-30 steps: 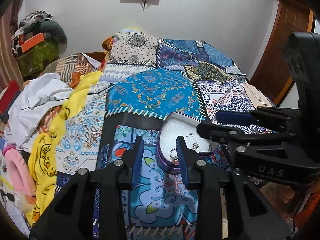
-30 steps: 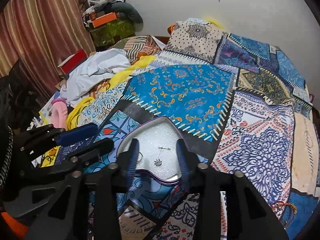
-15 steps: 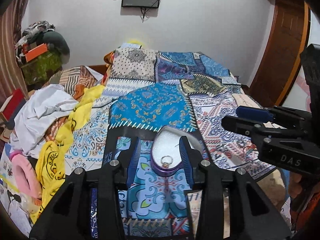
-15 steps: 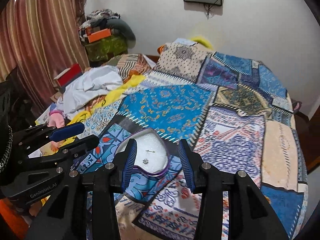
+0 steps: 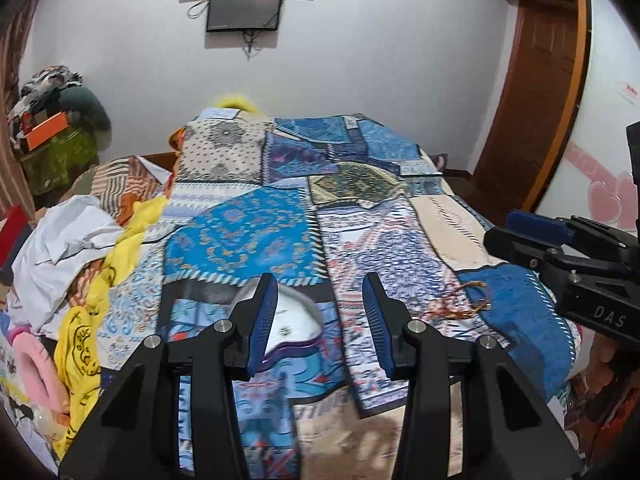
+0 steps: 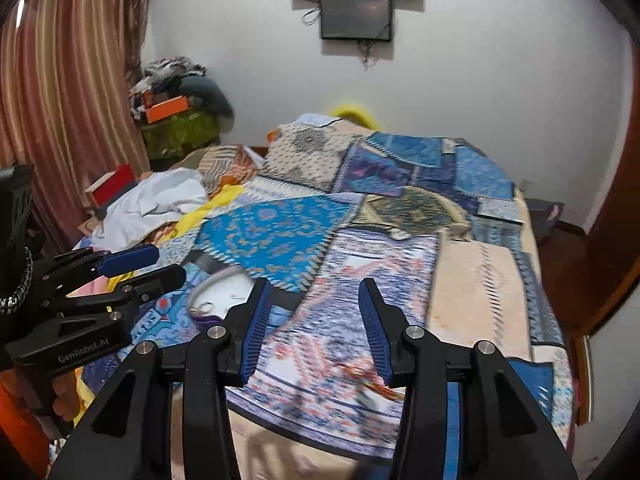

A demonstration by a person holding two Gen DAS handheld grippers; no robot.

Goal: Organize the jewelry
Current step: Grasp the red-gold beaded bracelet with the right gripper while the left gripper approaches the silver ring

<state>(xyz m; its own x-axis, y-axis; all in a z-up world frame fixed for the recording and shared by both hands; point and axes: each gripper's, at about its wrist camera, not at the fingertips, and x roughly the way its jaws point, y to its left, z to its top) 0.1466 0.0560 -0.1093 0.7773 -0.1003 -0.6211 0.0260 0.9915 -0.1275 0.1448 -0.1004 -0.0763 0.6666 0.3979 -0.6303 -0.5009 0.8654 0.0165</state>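
A purple heart-shaped tray with a white lining lies on the patchwork bedspread near the bed's front edge. It also shows in the right wrist view, with a ring at its near rim. My left gripper is open and empty, held above and behind the tray, its left finger covering part of it. My right gripper is open and empty, to the right of the tray. An orange-red bracelet or thread lies on the bedspread to the right, seen blurred in the right wrist view.
Clothes are piled along the bed's left side: white cloth, yellow shirt, pink item. A bedspread covers the bed. A wooden door stands at the right. A screen hangs on the wall.
Both grippers have pulled back and risen away from the tray, so it looks smaller and sits left of each. Both stay open. More of the wall and screen shows.
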